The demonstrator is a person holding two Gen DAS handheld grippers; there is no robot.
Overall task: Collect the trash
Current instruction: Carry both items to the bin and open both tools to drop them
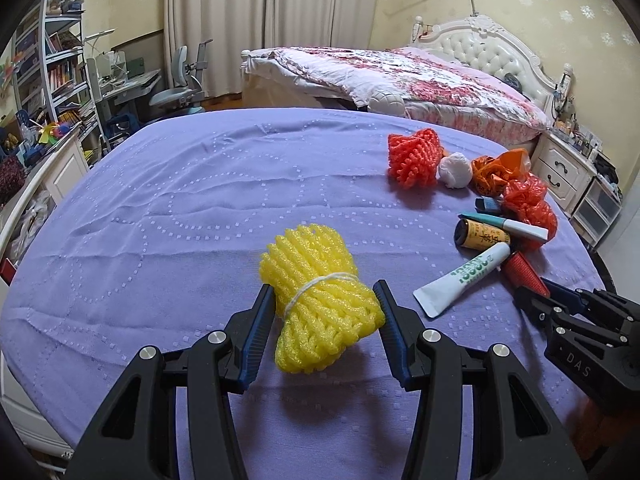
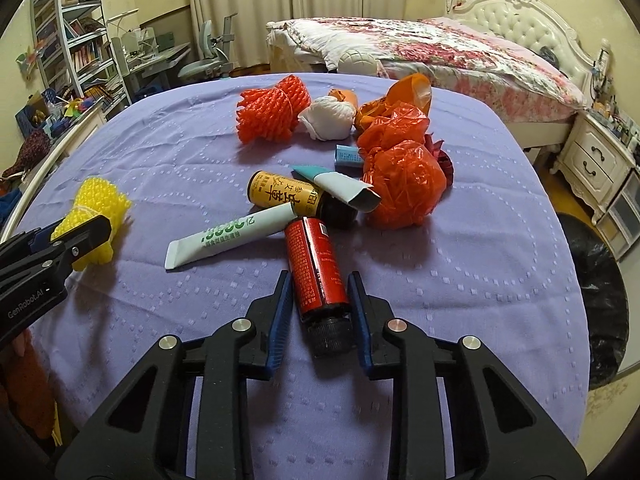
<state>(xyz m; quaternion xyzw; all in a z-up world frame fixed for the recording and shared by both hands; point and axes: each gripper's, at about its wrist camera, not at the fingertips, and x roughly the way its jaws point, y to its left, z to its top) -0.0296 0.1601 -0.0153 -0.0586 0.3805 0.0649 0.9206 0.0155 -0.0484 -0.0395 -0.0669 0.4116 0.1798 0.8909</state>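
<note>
Left claw [image 1: 323, 300] spread wide around the yellow foam-net bundle tied with white string [image 1: 318, 300], blue pads [image 1: 258, 332] flanking it, contact hard to call. Right claw [image 2: 320, 292] also apart, straddling the red cylindrical bottle with black cap [image 2: 318, 270] on the purple-clothed table [image 2: 480, 280]. Ahead of it lie the white squeeze tube with green print [image 2: 228, 236], yellow-labelled dark bottle [image 2: 296, 198] and crumpled red plastic bag [image 2: 402, 184].
</note>
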